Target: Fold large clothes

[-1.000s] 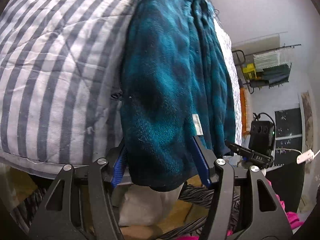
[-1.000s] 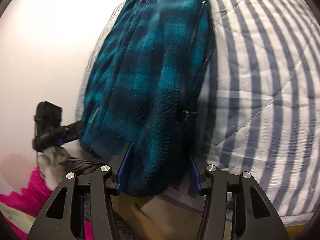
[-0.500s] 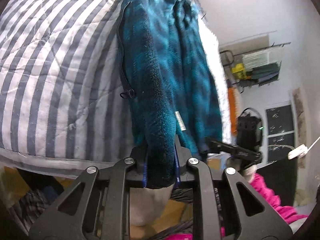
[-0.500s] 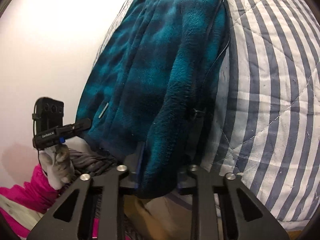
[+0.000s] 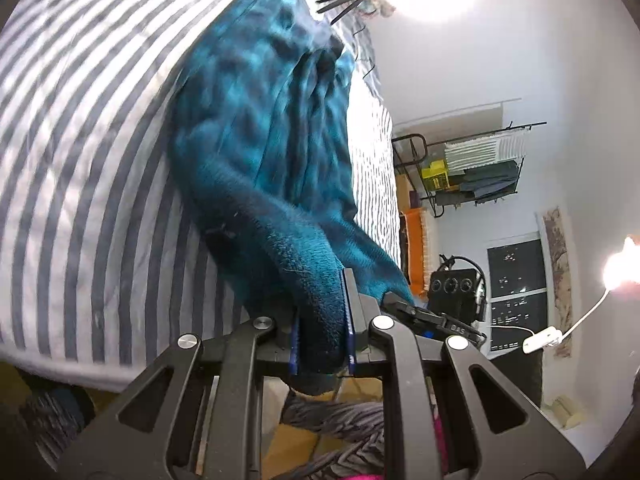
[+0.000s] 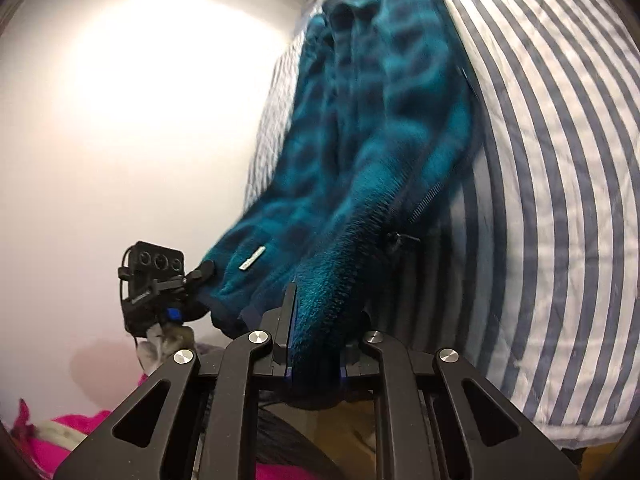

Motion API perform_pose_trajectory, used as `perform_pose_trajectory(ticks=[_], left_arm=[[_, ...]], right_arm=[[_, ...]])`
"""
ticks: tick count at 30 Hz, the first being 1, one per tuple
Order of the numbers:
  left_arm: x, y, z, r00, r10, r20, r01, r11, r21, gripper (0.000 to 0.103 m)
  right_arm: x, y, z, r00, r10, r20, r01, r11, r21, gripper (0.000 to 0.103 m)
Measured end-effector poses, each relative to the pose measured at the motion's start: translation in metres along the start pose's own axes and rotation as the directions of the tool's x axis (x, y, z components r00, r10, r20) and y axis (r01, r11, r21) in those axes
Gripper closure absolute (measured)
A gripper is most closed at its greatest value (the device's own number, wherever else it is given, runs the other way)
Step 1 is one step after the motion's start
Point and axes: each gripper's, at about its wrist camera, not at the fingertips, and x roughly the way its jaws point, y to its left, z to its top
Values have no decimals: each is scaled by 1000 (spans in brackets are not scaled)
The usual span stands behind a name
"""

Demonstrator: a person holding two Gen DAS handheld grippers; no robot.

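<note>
A striped quilt point(image 5: 80, 168) covered the bed, beside a white wall point(image 6: 120, 120). The teal fleece jacket point(image 5: 260, 140) lay on it, its near hem lifted off the bed edge. The left gripper point(image 5: 322, 332) had just closed and pinched one hem corner; the right gripper point(image 6: 314, 344) had just closed and pinched the other.
</note>
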Motion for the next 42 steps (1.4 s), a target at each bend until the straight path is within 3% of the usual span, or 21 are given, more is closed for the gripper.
perform_pose_trajectory(ticks=[5,11,16,23,32,36,39,42], left_arm=[[1,-18,32,999,21,48,-23,999,43,89],[22,-35,83,993,73,90,-80,994,79,89],[43,-25,117,985,131,108,-137,989,47,89],[76,8,151,972,213,104,-211,977,-24,89],[102,29,167,963,263,59,-259,964,-64,88],[100,39,174,984,177,34,-170,975,-145,72],[91,40,178,986,158,49,-148,976,-157,68],[80,37,179,984,157,81,-143,978,-155,58]], right_arm=[[-7,13,31,998,13,53,-13,1000,-7,90],[-12,23,78,991,-51,124,55,998,-31,90],[5,14,122,979,-138,152,144,989,-25,90],[32,-18,159,966,-228,118,227,974,25,90],[50,-45,179,986,-159,54,152,982,114,87],[34,-53,183,998,-54,35,47,984,170,79],[21,-53,183,1000,-8,29,2,981,194,76],[15,-60,182,999,35,29,-41,972,230,72]])
